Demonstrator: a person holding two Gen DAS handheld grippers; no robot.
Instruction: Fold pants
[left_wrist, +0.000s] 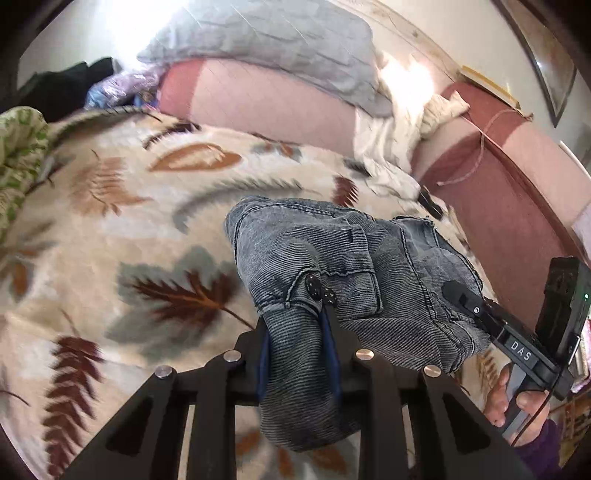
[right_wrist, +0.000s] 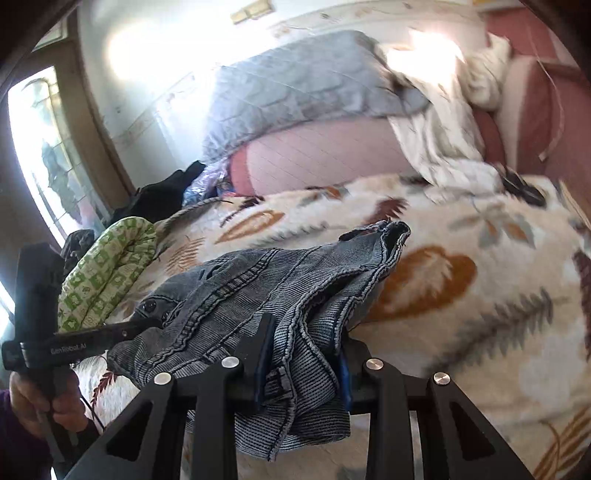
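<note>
Pants of grey-blue ribbed denim (left_wrist: 343, 266) hang bunched between my two grippers above a cream fleece blanket printed with brown and grey leaves (left_wrist: 110, 221), which covers the bed and fills everything from 6 to 10 o'clock in the left wrist view. Behind it, toward 12 o'clock, a grey quilted cover (left_wrist: 266, 44) lies over a pink mattress or cushion (left_wrist: 258, 99), with white crumpled linen (left_wrist: 388, 133) at 1 o'clock and a green-and-white patterned cloth roll (right_wrist: 107, 269) at 9 o'clock in the right wrist view. I judge the garment is held up off the blanket so it can be shaken flat or laid out before the first fold; the legs are not yet aligned, so folding has barely begun. My left gripper (left_wrist: 299, 332) is clenched on a thick wad of denim near a pocket flap with dark snap buttons (left_wrist: 319, 290). My right gripper (right_wrist: 304, 350) is likewise clamped on a fold of the same cloth, a hemmed opening (right_wrist: 395, 229) sticking up at 12 o'clock. Two separate grips spread the fabric between them. A hand (left_wrist: 517, 398) at 4 o'clock holds the right tool's handle.
</note>
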